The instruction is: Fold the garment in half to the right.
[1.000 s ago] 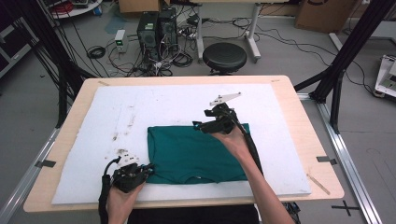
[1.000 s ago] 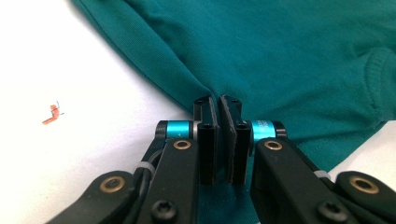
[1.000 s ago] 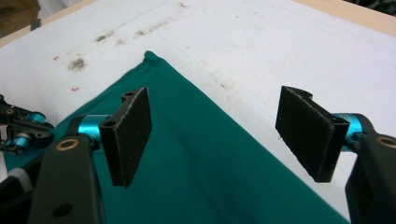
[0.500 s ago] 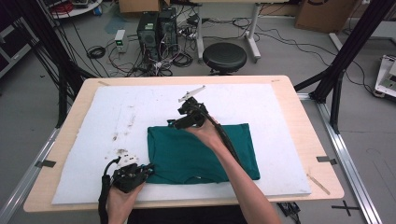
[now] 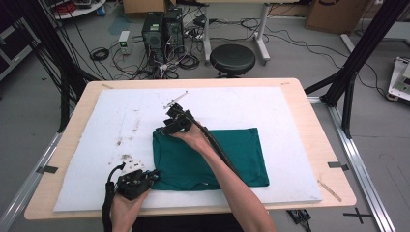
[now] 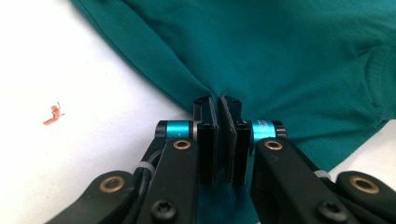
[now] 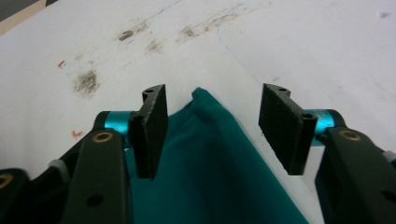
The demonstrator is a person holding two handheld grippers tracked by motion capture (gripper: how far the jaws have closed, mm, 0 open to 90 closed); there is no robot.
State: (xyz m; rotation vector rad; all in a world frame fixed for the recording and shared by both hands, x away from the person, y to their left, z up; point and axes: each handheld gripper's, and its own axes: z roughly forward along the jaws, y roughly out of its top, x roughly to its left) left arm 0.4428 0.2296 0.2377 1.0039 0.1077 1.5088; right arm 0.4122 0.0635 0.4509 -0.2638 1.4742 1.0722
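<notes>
The left claw [image 5: 151, 175] is pinning the green shirt's [image 5: 227, 154] seven-o'clock corner while the right claw [image 5: 163, 129], jaws apart and just closing, is straddling the eleven-o'clock corner to fold it.

Even bright overhead light – soft faint shadows, no glare; high view grainy (gripper views sharper, near foreground blurred).

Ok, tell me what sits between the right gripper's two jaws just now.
The far left corner of the green cloth lies in the gap of the right gripper. The pads are clear of it, though the jaws have just been closing. The right gripper view shows it.
</notes>
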